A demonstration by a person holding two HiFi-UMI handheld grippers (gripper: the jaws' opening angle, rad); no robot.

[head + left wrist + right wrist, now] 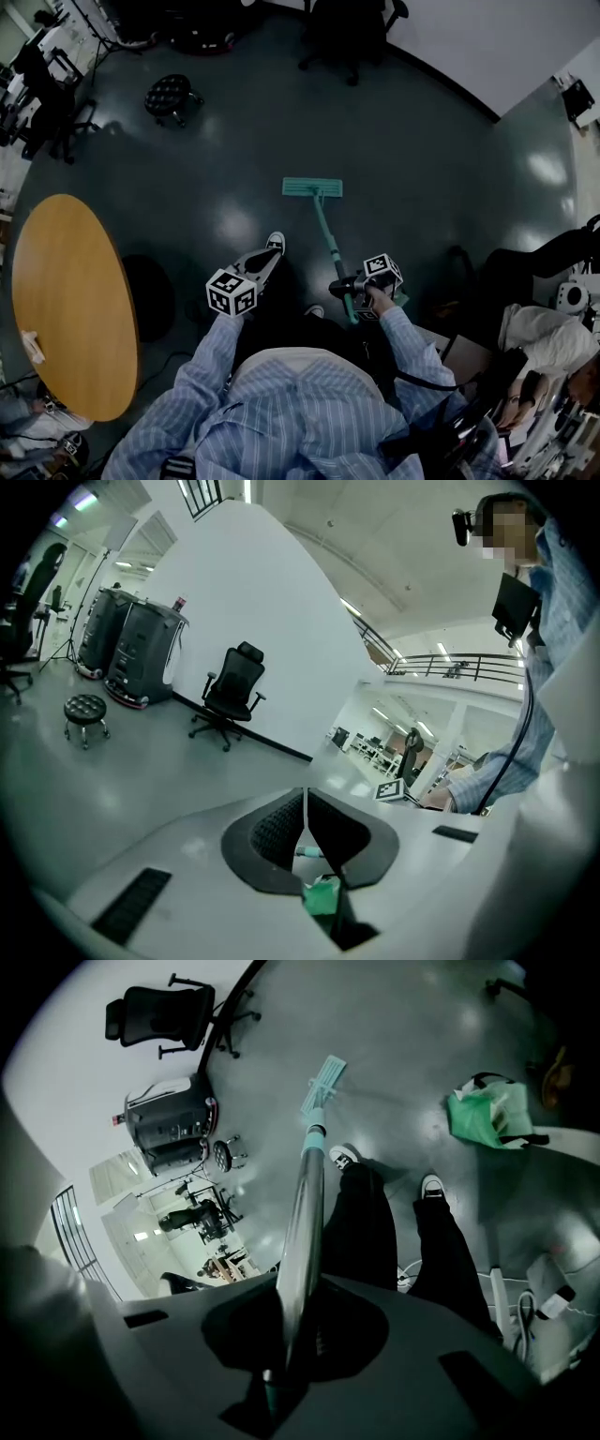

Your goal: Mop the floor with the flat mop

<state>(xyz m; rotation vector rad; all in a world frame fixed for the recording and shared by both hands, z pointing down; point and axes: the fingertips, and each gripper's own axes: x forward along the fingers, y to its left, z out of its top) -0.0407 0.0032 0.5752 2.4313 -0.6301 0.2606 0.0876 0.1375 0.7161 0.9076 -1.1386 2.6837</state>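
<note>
Firmly, the right gripper's (pixel 289 1340) jaws clamp the flat mop's (pixel 324 223) handle (pixel 305 1204), which slopes down to the teal mop head (pixel 312 187) lying flat on the floor (pixel 422 159). Left of that handle and clear of it, the left gripper's (pixel 305 829) jaws are pressed together, empty.

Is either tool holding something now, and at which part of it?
The right tool is shut on the flat mop's handle, near its upper end, far from the mop head. The left tool is shut and holds nothing.
</note>
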